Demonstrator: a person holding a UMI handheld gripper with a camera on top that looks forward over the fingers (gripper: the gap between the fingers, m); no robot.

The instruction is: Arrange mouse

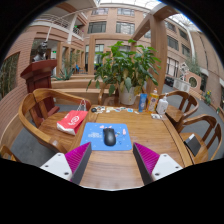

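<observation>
Fingers: two fingers with magenta pads (78, 157) rise nearest the camera, one at each side of the wooden table's near part; the gripper (111, 160) stands wide, with bare tabletop in the gap and nothing held.
Table: a wooden table (112, 168) runs away from the fingers toward a brick building.
Mouse pad: a blue mouse pad (108, 136) lies flat on the table just ahead of the fingers, roughly centred between them.
Mouse: a dark mouse (109, 135) sits on the blue mouse pad, near its middle, well clear of both fingers and touching neither.
Red item: a red and white item (71, 121) rests on the seat of a wooden chair (40, 115) to the left of the mouse pad, off the table.
Bottles: a blue bottle (143, 101) and a yellowish one (153, 100) stand beyond the mouse pad, at the table's far right part.
Small things: a row of small pale objects (105, 108) lies beyond the mouse pad near the table's far edge; what they are cannot be told.
Plant: a large leafy potted plant (122, 68) stands beyond the far end of the table, straight behind the mouse pad.
Right chairs: wooden armchairs (200, 135) stand to the right of the mouse pad, beside the table.
Dark item: a flat dark object (192, 146) lies on the seat of the nearer right chair.
Cabinet: a dark wooden stand (38, 75) is far left of the mouse pad, behind the left chair.
</observation>
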